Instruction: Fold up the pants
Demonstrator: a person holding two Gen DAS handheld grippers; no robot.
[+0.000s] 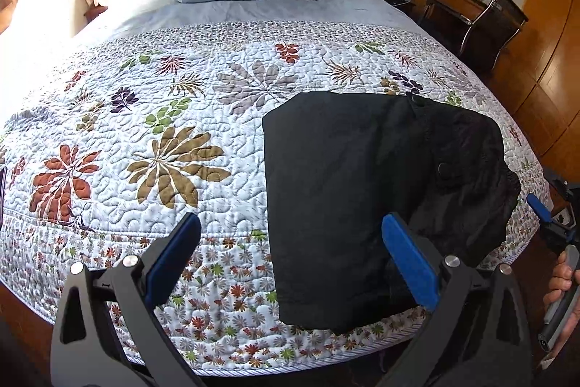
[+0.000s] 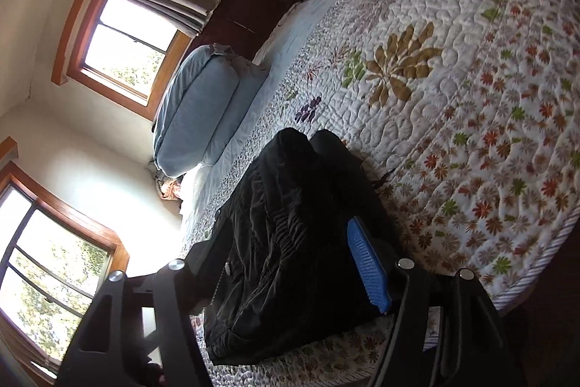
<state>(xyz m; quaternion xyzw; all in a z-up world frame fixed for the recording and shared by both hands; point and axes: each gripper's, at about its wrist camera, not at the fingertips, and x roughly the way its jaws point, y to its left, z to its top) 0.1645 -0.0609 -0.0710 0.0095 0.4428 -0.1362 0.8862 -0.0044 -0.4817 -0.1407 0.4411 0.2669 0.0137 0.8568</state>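
Black pants (image 1: 348,191) lying folded on the quilt's (image 1: 145,140) near edge | soft, limp, light: you're best pinching a doubled hem | left gripper (image 1: 290,263) hovering agape, empty | right gripper (image 2: 290,278) spread beside the waistband, holding nothing

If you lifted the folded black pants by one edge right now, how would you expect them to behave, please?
The black pants would probably sag and unfold: they are soft, creased cloth in loose layers. They look light, lying flat on the quilt without denting it. If pushed, they would likely bunch rather than slide, since the stitched quilt looks grippy.
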